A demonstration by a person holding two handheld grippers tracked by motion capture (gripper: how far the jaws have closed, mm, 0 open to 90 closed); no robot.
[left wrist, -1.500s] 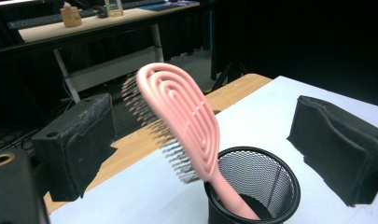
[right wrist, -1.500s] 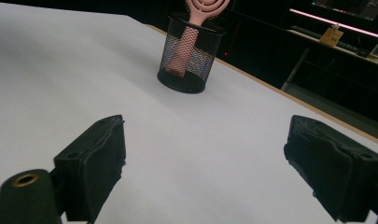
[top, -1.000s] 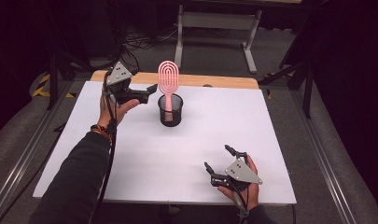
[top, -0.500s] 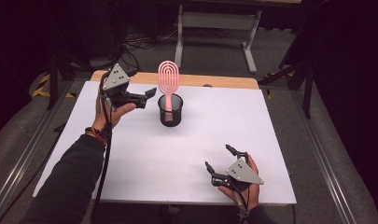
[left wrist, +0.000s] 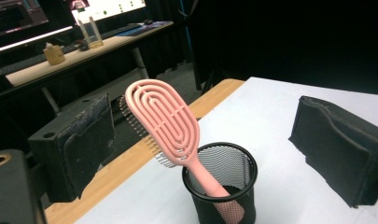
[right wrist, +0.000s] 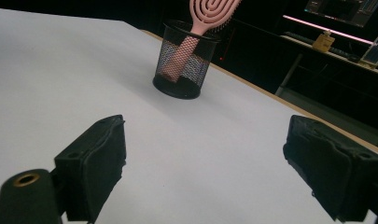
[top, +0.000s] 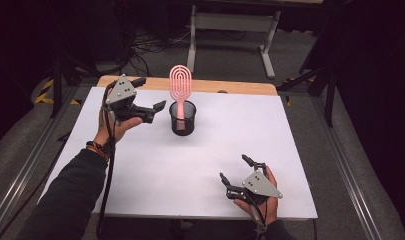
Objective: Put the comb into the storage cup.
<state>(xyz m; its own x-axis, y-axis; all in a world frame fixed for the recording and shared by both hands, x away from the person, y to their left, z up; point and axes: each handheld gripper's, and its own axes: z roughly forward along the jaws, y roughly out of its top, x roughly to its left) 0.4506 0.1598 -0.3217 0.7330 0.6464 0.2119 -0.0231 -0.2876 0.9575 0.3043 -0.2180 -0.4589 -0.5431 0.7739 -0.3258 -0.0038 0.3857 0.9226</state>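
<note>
Pink hairbrush standing in the mesh cup

We see the pink hairbrush [top: 180,84] handle-down in the black mesh cup [top: 182,119], head leaning above the rim, at about 12 o'clock on the white table [top: 155,170]. Nothing else sits in the cup. Our left gripper [top: 151,95] hangs just beside it at 9 o'clock, jaws wide apart and empty. Our right gripper [top: 234,168] rests at 5 o'clock, well apart from the cup, jaws spread, gripping nothing.

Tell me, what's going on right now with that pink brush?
Left gripper open beside pink brush. Brush stands in mesh cup. Right gripper open, apart. Nothing between.
</note>
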